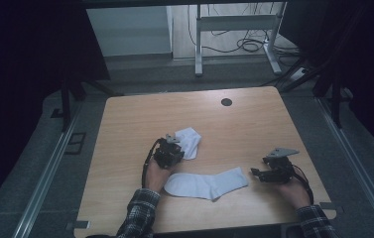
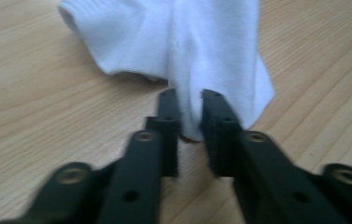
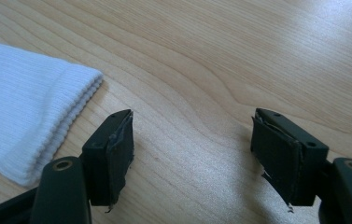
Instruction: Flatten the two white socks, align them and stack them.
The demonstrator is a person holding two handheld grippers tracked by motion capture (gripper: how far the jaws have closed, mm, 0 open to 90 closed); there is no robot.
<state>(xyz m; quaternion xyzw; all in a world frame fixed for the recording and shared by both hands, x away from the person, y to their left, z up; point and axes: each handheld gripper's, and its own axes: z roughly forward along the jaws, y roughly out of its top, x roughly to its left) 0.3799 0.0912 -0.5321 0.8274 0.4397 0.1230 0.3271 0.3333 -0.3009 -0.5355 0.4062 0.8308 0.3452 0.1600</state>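
Observation:
Two white socks lie on the wooden table [image 1: 254,129]. The crumpled sock [image 1: 189,141] sits near the middle, and my left gripper [image 1: 176,148] meets it from the near left. In the left gripper view, my left gripper [image 2: 190,100] is shut on a fold of this crumpled sock [image 2: 201,42]. The other sock [image 1: 204,183] lies flat along the near part of the table. My right gripper [image 1: 255,172] stands just right of its cuff end. In the right gripper view, my right gripper [image 3: 192,135] is open over bare wood, with the ribbed cuff [image 3: 19,107] left of its left jaw.
A dark round hole [image 1: 226,102] sits near the table's far edge. Beyond the table stand a white desk frame [image 1: 234,22] and loose cables [image 1: 249,44] on the floor. Metal rails run along both sides of the table.

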